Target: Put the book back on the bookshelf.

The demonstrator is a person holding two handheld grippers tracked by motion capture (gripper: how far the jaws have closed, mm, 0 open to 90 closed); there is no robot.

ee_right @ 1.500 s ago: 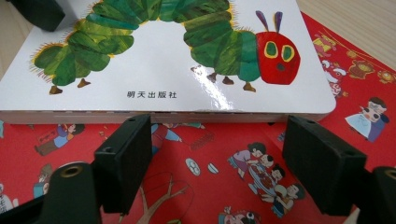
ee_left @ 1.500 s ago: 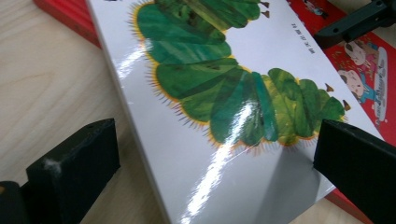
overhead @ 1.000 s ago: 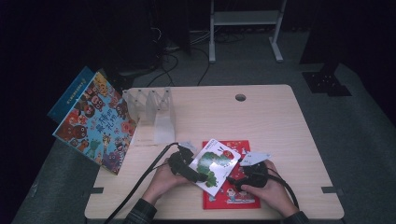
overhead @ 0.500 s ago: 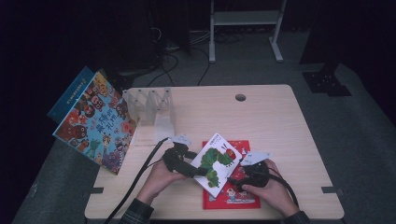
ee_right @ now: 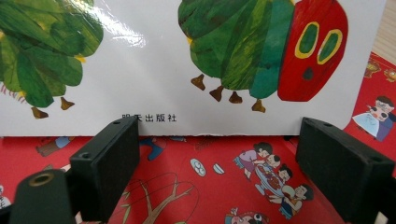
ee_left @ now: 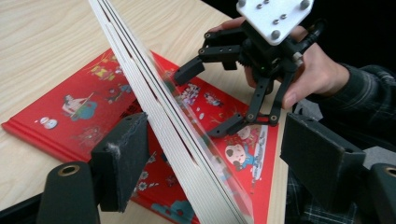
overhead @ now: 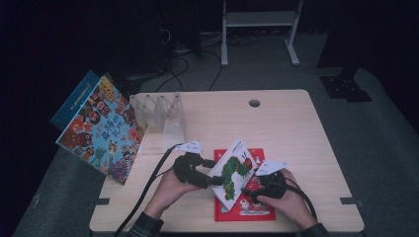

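A white caterpillar picture book (overhead: 234,170) stands tilted up on its edge over a red picture book (overhead: 245,208) that lies flat near the table's front edge. My left gripper (overhead: 213,178) is open at the white book's left side. In the left gripper view the book's page edges (ee_left: 187,135) run between the two jaws and lean on the left one, well apart from the right one. My right gripper (overhead: 253,193) is open low over the red book, just right of the tilted book. The caterpillar cover (ee_right: 261,51) faces it above the red cover (ee_right: 205,182).
A colourful picture book (overhead: 101,128) leans over the table's left edge with a blue book (overhead: 79,98) behind it. A clear book rack (overhead: 160,112) stands at the back left. A cable hole (overhead: 254,103) is at the back. Cables trail off the front left.
The white caterpillar book has been tipped up steeper off the red book. Both hands have shifted only slightly.
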